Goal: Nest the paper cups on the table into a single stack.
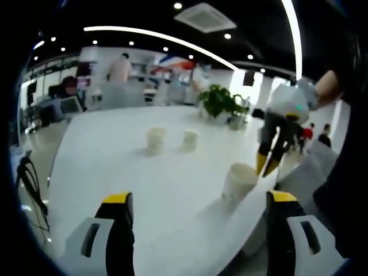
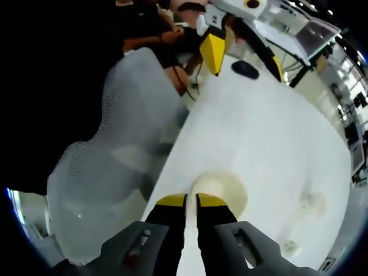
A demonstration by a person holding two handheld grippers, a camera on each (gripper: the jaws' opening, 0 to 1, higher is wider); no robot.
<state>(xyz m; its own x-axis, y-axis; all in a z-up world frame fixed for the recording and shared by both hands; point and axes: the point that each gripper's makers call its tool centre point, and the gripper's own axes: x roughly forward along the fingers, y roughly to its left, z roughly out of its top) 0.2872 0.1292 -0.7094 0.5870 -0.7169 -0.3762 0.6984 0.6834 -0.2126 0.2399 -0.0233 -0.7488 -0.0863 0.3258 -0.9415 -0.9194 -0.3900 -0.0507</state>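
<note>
Three white paper cups stand on the white table. Two of them are side by side at mid-table. The third cup is near the table's right edge, and my right gripper comes down at its rim. Seen from the right gripper view, my right gripper has its yellow tips nearly together over the near rim of that cup. My left gripper is open wide, low over the table with nothing between its jaws; it also appears far across the table.
A potted plant stands at the table's far side. A grey mesh chair sits just off the table edge beside the near cup. A small dark object lies on the table. Cables hang at the left; people are in the background.
</note>
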